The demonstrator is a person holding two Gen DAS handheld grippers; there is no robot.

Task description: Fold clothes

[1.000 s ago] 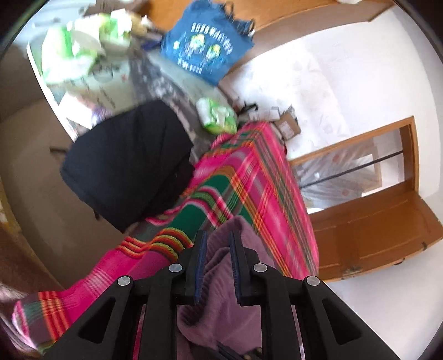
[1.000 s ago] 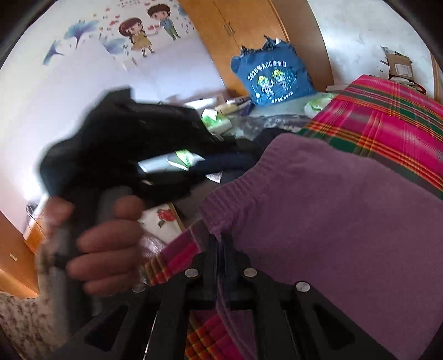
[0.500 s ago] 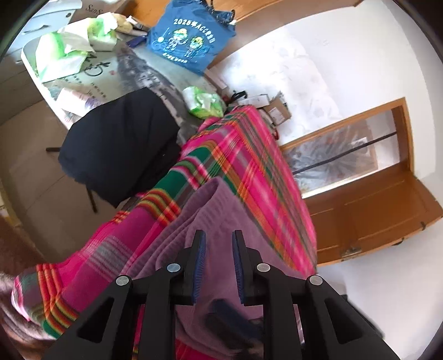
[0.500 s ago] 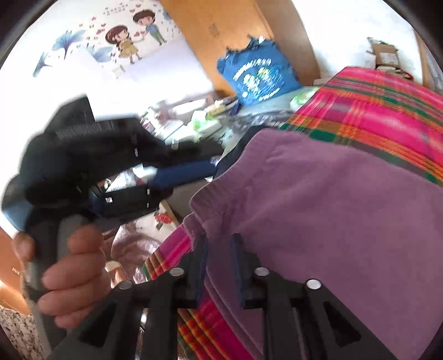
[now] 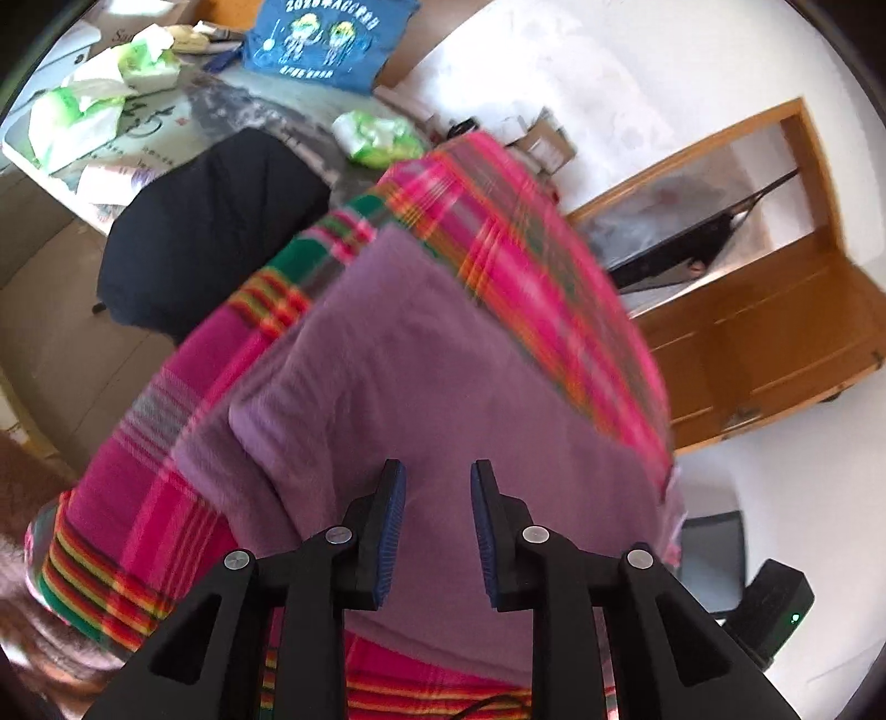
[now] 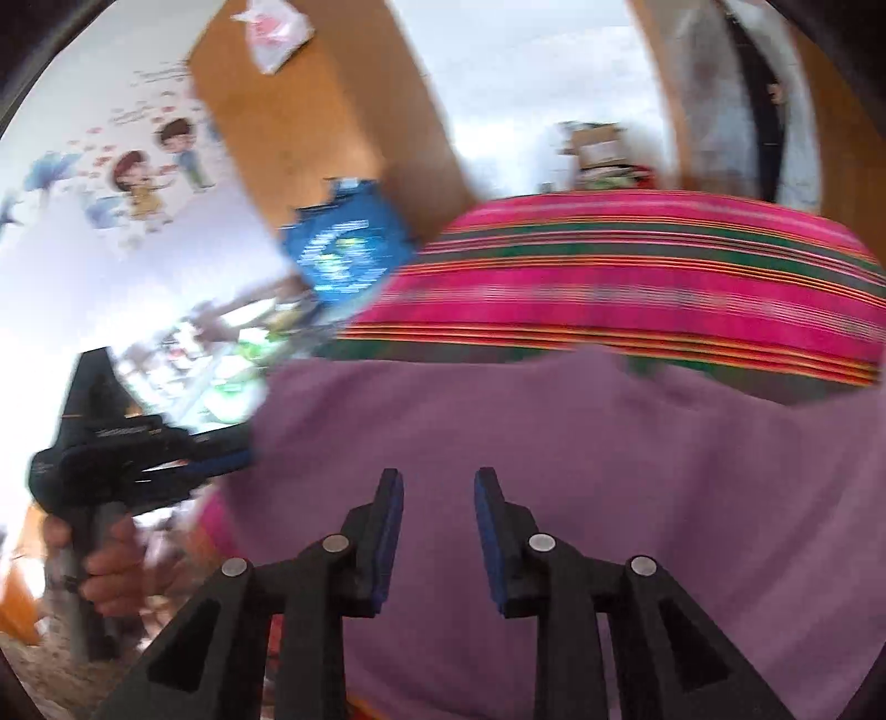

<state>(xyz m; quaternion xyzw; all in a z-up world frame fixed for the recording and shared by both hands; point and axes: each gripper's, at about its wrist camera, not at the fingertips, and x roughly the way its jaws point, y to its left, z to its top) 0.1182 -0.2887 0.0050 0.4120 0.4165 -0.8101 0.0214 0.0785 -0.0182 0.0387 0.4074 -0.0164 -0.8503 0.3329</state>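
A purple knitted garment (image 5: 432, 360) lies folded flat on a pink, green and orange plaid cloth (image 5: 531, 221). In the left wrist view my left gripper (image 5: 437, 482) hangs just above the garment, its jaws opening with nothing pinched between them. The right wrist view shows the same purple garment (image 6: 581, 443) spread under my right gripper (image 6: 437, 487), whose jaws are also opening and hold nothing. The left gripper (image 6: 238, 459) appears there at the garment's left edge, held by a hand (image 6: 111, 565).
A black chair back (image 5: 210, 232) stands beside the plaid-covered surface. Behind it a cluttered table (image 5: 160, 122) carries green-white packets and a blue printed bag (image 5: 326, 39). A wooden cabinet (image 5: 775, 343) stands to the right. The plaid cloth (image 6: 637, 288) stretches beyond the garment.
Both grippers have let go of the purple garment, which now lies flat. Both have opened and drawn back from its edge; the right view has swung to the right.
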